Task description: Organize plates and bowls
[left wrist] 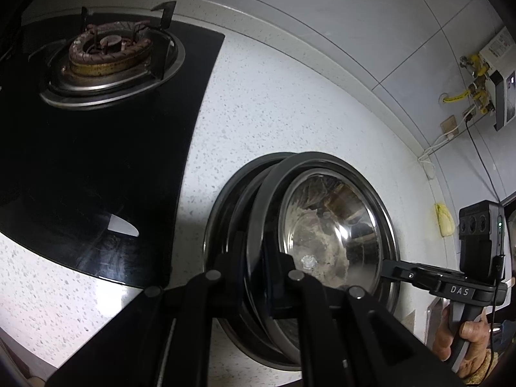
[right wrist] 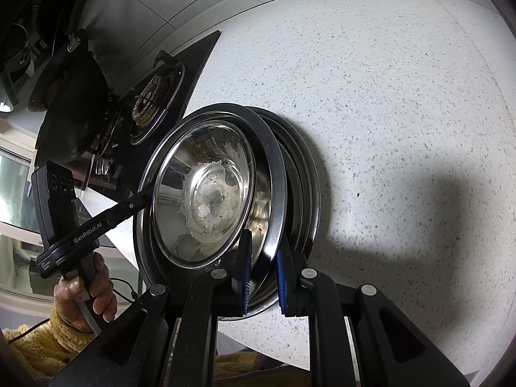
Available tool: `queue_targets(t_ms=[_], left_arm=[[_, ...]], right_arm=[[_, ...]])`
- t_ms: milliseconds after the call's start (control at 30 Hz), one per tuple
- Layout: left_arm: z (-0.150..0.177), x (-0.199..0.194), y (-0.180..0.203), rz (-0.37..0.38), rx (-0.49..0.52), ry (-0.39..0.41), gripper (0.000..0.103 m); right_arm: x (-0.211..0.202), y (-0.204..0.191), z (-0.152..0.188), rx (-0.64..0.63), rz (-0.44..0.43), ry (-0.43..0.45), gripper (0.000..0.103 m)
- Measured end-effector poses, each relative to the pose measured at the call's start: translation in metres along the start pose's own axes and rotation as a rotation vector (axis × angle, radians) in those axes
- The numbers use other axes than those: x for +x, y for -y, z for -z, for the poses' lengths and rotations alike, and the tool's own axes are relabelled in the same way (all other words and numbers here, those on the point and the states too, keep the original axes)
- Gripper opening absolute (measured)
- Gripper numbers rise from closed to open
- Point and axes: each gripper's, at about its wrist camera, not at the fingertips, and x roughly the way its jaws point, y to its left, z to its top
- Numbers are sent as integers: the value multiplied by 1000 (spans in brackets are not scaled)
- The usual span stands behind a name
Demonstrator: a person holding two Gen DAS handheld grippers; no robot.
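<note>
Steel bowl (right wrist: 206, 190) rim is clamped by both the right hand-held gripper (right wrist: 262, 271) and, seemingly, the left hand-held gripper (left wrist: 258, 277).

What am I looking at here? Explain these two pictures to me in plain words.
A person holds a two-finger grasping tool in each hand, and each tool carries a camera looking along its fingers. One picture comes from the left tool, the other from the right tool. On the speckled counter, beside a stove, sit stacked plates. Both tools appear to grip opposite edges of the top plate, which is tilted above the stack. A dirty steel bowl sits in it.
</note>
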Motion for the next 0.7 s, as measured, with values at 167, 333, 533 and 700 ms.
queue_targets(t_ms=[167,333,533,700], left_arm=[[-3,-8,-1,-8,6,24,22],[-7,-22,-2,-31,15,64,42],[-15,-50,10,-56,51,123,45],[-17,-78,23,-55,53,176,45]], right_arm=[[-6,1,6,21,-1,30,13],[-25,-3,12,36,23,97,18],[-55,-23,13,27,92,197,31],[-76,-41,11,-5,181,260,31]])
